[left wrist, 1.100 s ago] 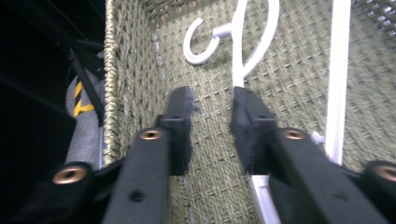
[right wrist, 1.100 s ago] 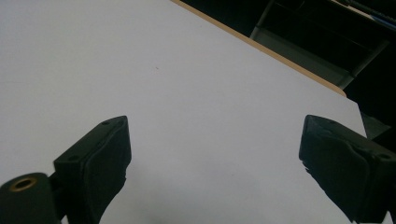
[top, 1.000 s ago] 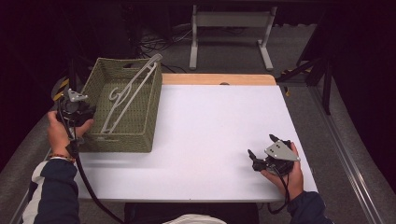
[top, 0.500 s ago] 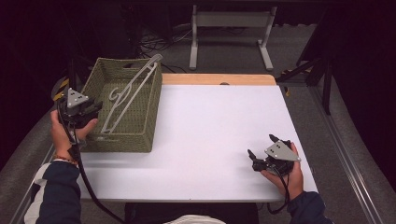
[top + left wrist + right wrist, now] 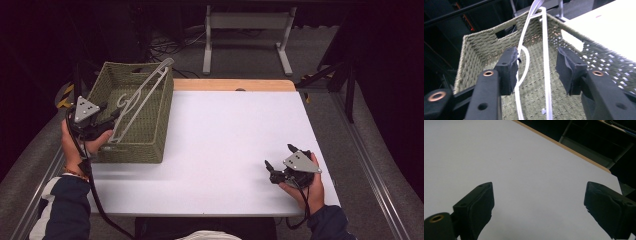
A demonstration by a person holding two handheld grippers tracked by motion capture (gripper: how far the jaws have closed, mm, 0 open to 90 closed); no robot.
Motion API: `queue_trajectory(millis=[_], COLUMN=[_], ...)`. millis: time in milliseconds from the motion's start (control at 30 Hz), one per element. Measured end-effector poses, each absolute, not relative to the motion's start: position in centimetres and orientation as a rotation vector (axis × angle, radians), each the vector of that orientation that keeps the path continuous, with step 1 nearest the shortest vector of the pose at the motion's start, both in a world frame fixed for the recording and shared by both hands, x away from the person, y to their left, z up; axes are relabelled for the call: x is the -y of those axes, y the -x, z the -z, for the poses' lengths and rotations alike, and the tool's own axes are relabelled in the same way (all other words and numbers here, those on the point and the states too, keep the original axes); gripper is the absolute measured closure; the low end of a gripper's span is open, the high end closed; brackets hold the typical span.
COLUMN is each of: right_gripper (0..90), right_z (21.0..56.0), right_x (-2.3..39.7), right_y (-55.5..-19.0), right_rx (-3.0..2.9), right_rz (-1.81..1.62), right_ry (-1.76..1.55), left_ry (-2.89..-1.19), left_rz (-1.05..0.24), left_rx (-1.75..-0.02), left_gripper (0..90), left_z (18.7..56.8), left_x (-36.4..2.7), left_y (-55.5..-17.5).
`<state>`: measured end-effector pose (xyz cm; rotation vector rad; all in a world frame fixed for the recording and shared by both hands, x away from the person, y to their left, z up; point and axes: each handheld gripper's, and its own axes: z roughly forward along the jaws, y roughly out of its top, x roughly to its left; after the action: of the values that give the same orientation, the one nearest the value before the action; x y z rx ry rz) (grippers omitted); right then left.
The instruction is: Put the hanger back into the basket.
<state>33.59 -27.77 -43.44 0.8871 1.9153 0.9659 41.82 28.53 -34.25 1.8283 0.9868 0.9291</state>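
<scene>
Since the earlier frames, the left gripper [image 5: 107,117] has been carried slightly toward the near-left rim of the woven basket [image 5: 150,145], and its jaws have just been opening. They now stand partly apart around the white plastic hanger [image 5: 142,97], whose hook and one straight bar are seen between the pads in the left gripper view [image 5: 545,62]. The left pad lies just beside the curved hook, though contact cannot be settled; the right pad is clearly apart from the bar, so the hanger is judged to be released rather than gripped.

The hanger is propped at a slant inside the basket, its lower end near the basket's floor and its upper end resting over the far rim, which keeps it from sliding flat. The basket stands at the left edge of the table [image 5: 235,130].

The right gripper [image 5: 280,167] is held low, well apart from the basket, with jaws wide and nothing between them, apparently parked out of the way.
</scene>
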Motion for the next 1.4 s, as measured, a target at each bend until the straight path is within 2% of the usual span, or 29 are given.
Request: queue_trajectory(millis=[367,733,1000,1400], right_gripper=[10.1,10.1,9.9,9.5], right_z=[43.4,43.3,43.3,43.2], right_x=[27.7,27.5,27.1,25.5], right_y=[-33.5,-33.4,-33.3,-33.3], right_rx=[-1.916,-1.922,-1.929,-1.954], right_rz=[-0.992,-1.017,-1.029,-1.068], right_ry=[-0.877,-0.870,-0.867,-0.848], left_ry=[-1.765,-1.728,-1.702,-1.677], left_rz=[-0.918,-0.902,-0.880,-0.849], left_rx=[-0.874,-0.802,-0.766,-0.659], left_gripper=[25.7,11.0,6.7,5.1], left_z=[34.2,34.7,35.2,35.7], left_x=[-27.0,-26.2,-25.8,-24.6], left_y=[-40.2,-39.0,-38.2,-37.3])
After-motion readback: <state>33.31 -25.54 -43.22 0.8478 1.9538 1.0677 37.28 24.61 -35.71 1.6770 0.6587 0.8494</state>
